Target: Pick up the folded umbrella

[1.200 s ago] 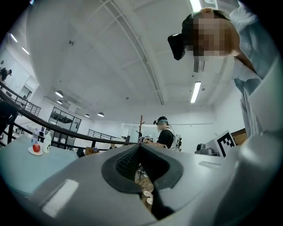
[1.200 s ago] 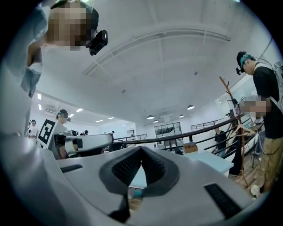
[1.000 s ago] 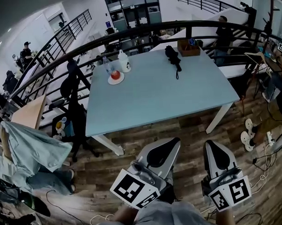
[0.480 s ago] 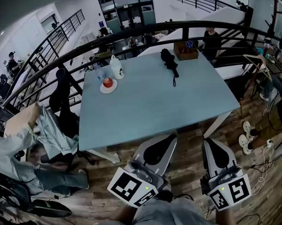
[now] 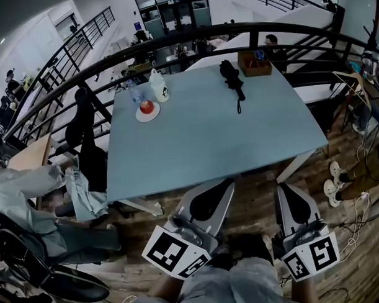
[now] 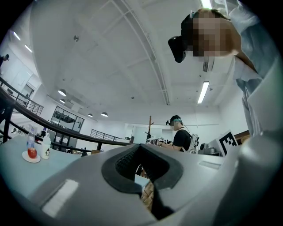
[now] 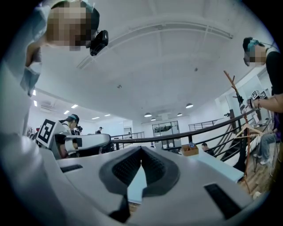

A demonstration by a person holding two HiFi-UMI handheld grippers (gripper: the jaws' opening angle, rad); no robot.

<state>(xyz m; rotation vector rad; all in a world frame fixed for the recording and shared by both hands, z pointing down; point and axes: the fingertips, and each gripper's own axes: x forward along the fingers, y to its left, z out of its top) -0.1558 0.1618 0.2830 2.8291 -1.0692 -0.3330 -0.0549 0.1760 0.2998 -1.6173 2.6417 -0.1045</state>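
Your left gripper (image 5: 223, 186): jaws together, tips meeting, nothing between them; held low in front of you, just short of table's (image 5: 195, 147) near edge. Your right gripper (image 5: 284, 191): jaws likewise together, empty; beside left one, over wood floor (image 5: 253, 195). Folded umbrella (image 5: 231, 75): black, lying on far part of pale blue table, strap trailing toward you; well apart from both grippers. Wooden box (image 5: 253, 63) just beyond umbrella at far edge; white bottle (image 5: 159, 87) and plate (image 5: 152, 115) bearing red round item (image 5: 146, 106) near far left corner.
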